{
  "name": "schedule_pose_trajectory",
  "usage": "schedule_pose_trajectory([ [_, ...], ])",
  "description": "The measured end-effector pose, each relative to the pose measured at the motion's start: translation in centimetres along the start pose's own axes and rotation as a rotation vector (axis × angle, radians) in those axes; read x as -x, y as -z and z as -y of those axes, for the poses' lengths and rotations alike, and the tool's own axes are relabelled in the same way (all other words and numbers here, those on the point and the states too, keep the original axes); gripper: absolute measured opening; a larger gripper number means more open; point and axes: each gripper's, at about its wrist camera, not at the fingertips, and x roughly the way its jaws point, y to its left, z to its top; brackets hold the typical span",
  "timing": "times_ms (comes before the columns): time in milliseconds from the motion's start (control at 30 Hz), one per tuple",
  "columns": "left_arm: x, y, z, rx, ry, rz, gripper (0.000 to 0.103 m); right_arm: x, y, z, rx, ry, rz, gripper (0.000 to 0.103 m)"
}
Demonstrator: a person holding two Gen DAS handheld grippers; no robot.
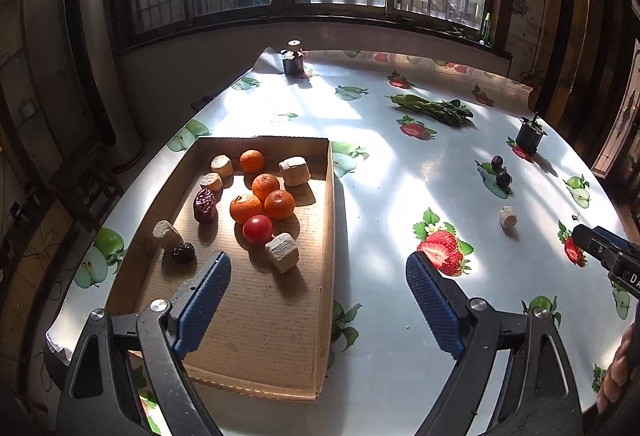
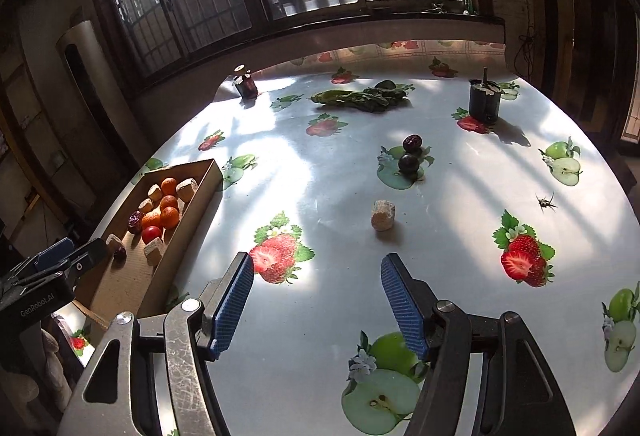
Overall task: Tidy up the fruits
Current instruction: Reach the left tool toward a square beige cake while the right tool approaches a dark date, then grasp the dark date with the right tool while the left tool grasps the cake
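Both pairs of fingers are spread wide and hold nothing, and the right fingers (image 2: pixel 316 300) are nearer the tan chunk (image 2: pixel 383 215), which sits on the surface (image 2: pixel 320 164) just above them, mid-frame, outside the box (image 2: pixel 200 192).

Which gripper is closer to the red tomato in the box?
Left. The left gripper hovers over the box, just short of the tomato. The right gripper is out over the table, beside the box.

Cardboard tray (image 1: pixel 256 320) holds oranges (image 1: pixel 262 196); two dates (image 2: pixel 410 154) lie outside
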Motion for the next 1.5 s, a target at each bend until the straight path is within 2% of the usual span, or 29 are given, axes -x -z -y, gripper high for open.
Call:
schedule_pose_trajectory([
  [100, -1.0, 0.2, 1.6, -0.01, 0.056, -0.035, 0.089, -0.2, -1.5, 3.8, -0.018, 0.089, -0.006, 0.07],
  [167, -1.6, 0.3, 2.8, -0.021, 0.092, -0.058, 0.089, -1.1, -2.5, 5.8, -0.037, 0.115, -0.023, 0.07],
  [233, -2.0, 0.4, 3.9, -0.04, 0.108, -0.07, 0.089, -2.5, -3.6, 7.4, -0.063, 0.119, -0.043, 0.07],
  [300, -2.2, 0.6, 5.0, -0.06, 0.121, -0.08, 0.089, -4.6, -4.8, 8.2, -0.08, 0.083, -0.076, 0.07],
  [367, -2.2, 0.8, 5.8, -0.073, 0.131, -0.081, 0.089, -7.1, -5.7, 8.0, -0.083, 0.069, -0.086, 0.069],
  [467, -2.7, 0.7, 6.8, -0.092, 0.164, -0.093, 0.089, -10.7, -6.8, 7.2, -0.055, 0.066, -0.102, 0.06],
  [667, -4.1, 0.5, 8.0, -0.114, 0.172, -0.13, 0.089, -16.8, -8.5, 6.0, -0.03, 0.113, -0.143, 0.058],
  [800, -5.0, -0.2, 8.9, -0.123, 0.195, -0.13, 0.089, -19.3, -8.5, 6.1, -0.036, 0.122, -0.184, 0.04],
  [833, -5.3, -0.5, 9.1, -0.121, 0.209, -0.131, 0.089, -19.4, -8.5, 6.1, -0.036, 0.116, -0.182, 0.04],
  [933, -6.7, -1.4, 10.2, -0.114, 0.249, -0.149, 0.089, -18.9, -8.6, 6.0, -0.039, 0.099, -0.179, 0.027],
  [1167, -11.4, -2.3, 14.6, -0.121, 0.347, -0.227, 0.088, -15.4, -7.2, 9.1, -0.115, 0.093, -0.15, 0.027],
  [1267, -12.7, -2.9, 16.7, -0.129, 0.395, -0.212, 0.088, -14.2, -6.2, 11.1, -0.179, 0.067, -0.138, 0.027],
  [1333, -13.5, -3.1, 18.4, -0.168, 0.394, -0.197, 0.088, -13.7, -5.6, 12.2, -0.218, 0.046, -0.134, 0.027],
  [1433, -14.8, -2.9, 20.4, -0.229, 0.376, -0.205, 0.073, -13.6, -5.0, 13.2, -0.252, 0.016, -0.137, 0.027],
  [1500, -15.6, -2.7, 21.2, -0.26, 0.367, -0.231, 0.047, -13.6, -5.0, 13.4, -0.26, 0.003, -0.135, 0.027],
])
